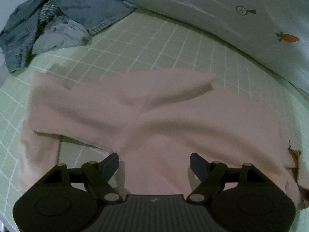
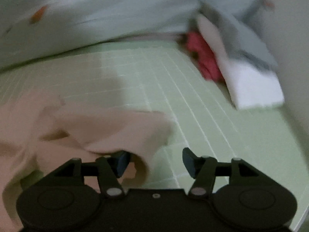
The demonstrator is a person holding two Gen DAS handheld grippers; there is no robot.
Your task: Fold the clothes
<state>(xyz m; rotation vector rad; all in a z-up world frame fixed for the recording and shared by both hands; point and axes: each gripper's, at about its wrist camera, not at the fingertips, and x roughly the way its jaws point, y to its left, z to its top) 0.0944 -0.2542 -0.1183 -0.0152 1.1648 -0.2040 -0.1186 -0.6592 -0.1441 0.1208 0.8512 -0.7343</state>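
Note:
A pale pink garment point(image 1: 154, 112) lies spread and rumpled on a green checked sheet point(image 1: 146, 44). My left gripper point(image 1: 154, 163) hovers open just above the garment's near part, with cloth showing between the fingers but not pinched. In the right wrist view the same pink garment point(image 2: 81, 127) fills the lower left, its edge bunched and lifted. My right gripper point(image 2: 154, 160) is open at that edge. Its left finger point(image 2: 121, 160) sits against a fold of pink cloth, and its right finger point(image 2: 190, 161) is over bare green sheet point(image 2: 193, 100).
A heap of blue-grey denim clothes point(image 1: 63, 17) lies at the far left. A pale quilt with a carrot print point(image 1: 231, 13) runs along the back. At the far right sit a red garment point(image 2: 204, 58), a folded white item point(image 2: 251, 85) and a grey folded piece point(image 2: 249, 44).

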